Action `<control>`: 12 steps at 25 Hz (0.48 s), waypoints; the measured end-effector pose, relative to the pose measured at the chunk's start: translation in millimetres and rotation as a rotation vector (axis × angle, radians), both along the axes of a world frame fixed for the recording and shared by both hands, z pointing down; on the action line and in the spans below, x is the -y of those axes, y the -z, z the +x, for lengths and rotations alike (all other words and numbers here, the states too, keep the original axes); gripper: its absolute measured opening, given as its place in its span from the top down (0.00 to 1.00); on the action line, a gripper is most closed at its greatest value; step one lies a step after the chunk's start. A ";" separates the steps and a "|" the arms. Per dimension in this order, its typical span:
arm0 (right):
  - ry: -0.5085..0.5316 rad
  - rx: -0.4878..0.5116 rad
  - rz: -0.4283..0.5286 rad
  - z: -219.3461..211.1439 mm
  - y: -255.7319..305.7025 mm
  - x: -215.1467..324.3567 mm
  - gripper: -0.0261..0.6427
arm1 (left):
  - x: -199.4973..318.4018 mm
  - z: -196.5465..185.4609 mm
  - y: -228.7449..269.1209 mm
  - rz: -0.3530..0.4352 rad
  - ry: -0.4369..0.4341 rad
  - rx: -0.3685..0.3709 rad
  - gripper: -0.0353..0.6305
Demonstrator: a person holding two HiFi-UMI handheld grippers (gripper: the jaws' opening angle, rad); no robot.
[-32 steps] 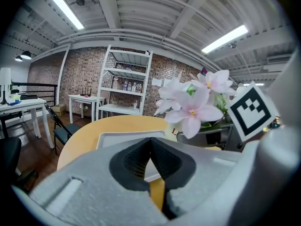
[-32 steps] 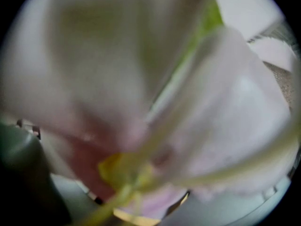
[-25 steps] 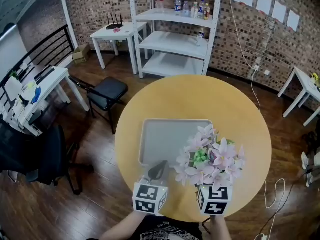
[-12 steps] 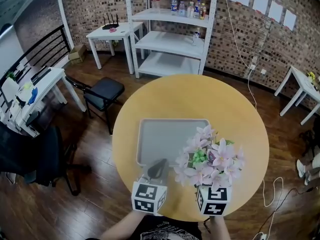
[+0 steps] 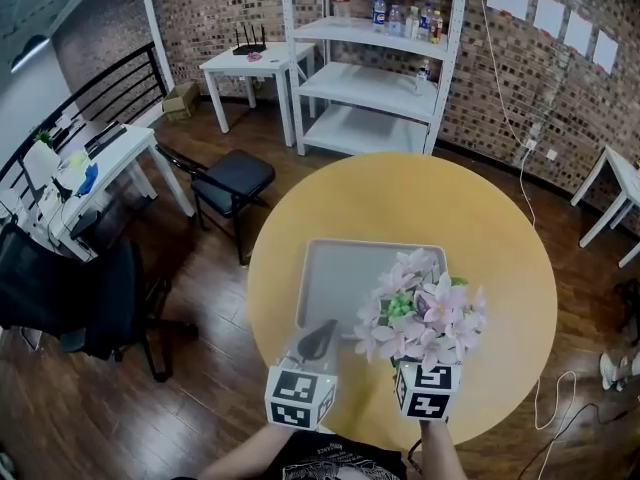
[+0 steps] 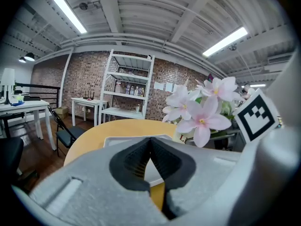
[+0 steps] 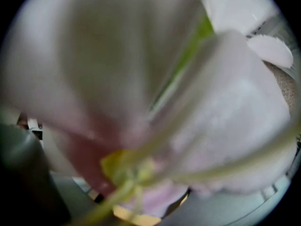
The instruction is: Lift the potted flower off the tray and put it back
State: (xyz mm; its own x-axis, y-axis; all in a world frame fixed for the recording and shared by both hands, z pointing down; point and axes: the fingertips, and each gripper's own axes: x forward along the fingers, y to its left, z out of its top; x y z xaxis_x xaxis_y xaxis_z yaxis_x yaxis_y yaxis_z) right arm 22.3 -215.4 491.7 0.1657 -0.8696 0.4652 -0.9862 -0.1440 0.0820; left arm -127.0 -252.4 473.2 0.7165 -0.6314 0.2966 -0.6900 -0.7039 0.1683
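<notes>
The potted flower (image 5: 420, 313), pink blooms with green leaves, hangs over the right front corner of the grey tray (image 5: 345, 268) on the round wooden table (image 5: 480, 218). My right gripper (image 5: 428, 373) sits directly under the blooms and carries the plant; petals (image 7: 141, 79) fill the right gripper view and hide its jaws and the pot. My left gripper (image 5: 318, 340) is shut and empty at the tray's front left edge. In the left gripper view the shut left gripper (image 6: 150, 142) points across the tray (image 6: 127, 139), with the flower (image 6: 202, 112) to its right.
A black chair (image 5: 235, 178) stands left of the table. White shelves with bottles (image 5: 385, 58) line the brick wall behind it. A small white table (image 5: 255, 63) is at the back left, a desk (image 5: 90, 168) at the far left.
The flower and my right gripper have shifted a little to the left against the tray, over its right front corner. My left gripper stays shut at the tray's front edge.
</notes>
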 end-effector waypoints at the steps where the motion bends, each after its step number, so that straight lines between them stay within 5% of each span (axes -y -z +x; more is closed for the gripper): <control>1: 0.007 0.003 0.000 -3.1 -3.1 4.8 0.20 | 1.7 -4.1 0.3 0.000 0.010 -0.002 0.94; 12: 0.069 0.001 -0.003 -30.2 -46.7 62.2 0.20 | 5.7 -29.4 -5.2 -0.010 0.046 0.016 0.94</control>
State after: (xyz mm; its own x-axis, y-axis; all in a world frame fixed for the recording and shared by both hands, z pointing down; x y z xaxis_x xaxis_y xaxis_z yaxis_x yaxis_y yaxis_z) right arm -7.9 -277.6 538.4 0.1044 -0.8774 0.4683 -0.9939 -0.0749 0.0812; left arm -156.4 -258.1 478.4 0.6818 -0.6604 0.3146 -0.7243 -0.6697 0.1638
